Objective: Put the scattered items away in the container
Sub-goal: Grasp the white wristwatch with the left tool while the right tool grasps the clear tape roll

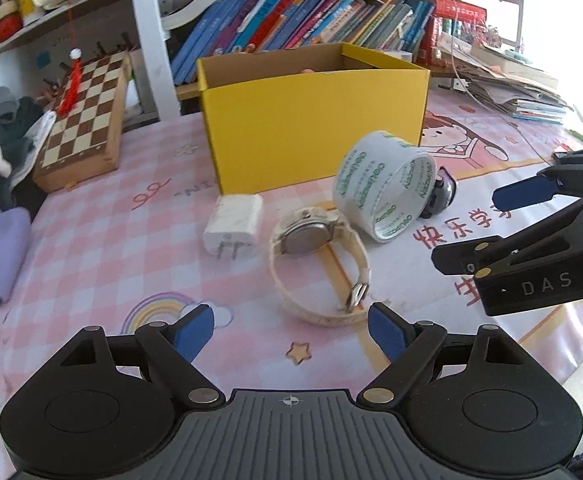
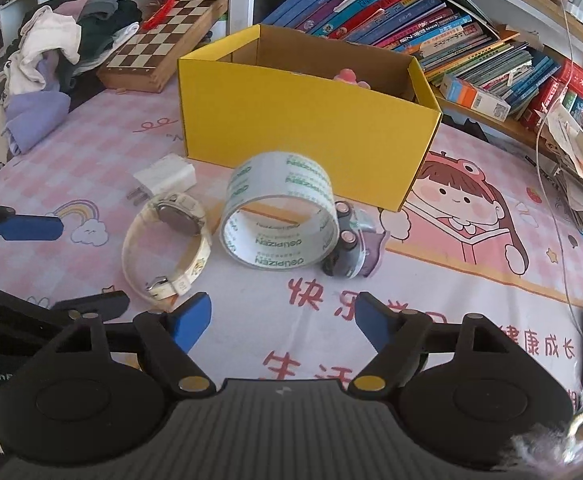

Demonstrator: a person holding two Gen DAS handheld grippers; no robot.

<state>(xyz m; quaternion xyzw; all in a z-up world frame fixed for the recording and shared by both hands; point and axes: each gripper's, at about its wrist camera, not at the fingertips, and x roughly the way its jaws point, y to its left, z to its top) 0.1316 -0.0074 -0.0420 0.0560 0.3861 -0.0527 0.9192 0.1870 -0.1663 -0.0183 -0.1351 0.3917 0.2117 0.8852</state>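
1. We hold our left gripper (image 1: 291, 332) spread wide with nothing between its blue pads (image 1: 193, 332); it hangs low over the pink tablecloth (image 1: 91, 240).
2. Our right gripper (image 2: 283, 322) is likewise spread and empty, a little back from the scattered items.
3. The yellow box (image 1: 311, 128) stands open-topped at the far side of the cloth, beyond every loose item, with something pink already inside it in the right wrist view.
4. The cream watch (image 1: 319, 264) lies straight ahead of the left gripper, just beyond the fingertips and a touch right of centre; it rests on its side, strap looped and buckle end nearest us.
5. The loop's long axis runs roughly away from us, toward the box, so the left fingers would close across the narrow way of the strap.
6. From the right gripper the watch (image 2: 167, 248) lies ahead and to the left, so we judge the left gripper the nearer and better lined up for it.
7. The tape roll (image 2: 279, 216) stands on its edge, straight ahead of the right gripper, touching or nearly touching the watch, with the batteries (image 2: 343, 244) just beside it on the right.
8. The white charger plug (image 1: 233, 226) lies beside the watch on the left, near the box's front wall.
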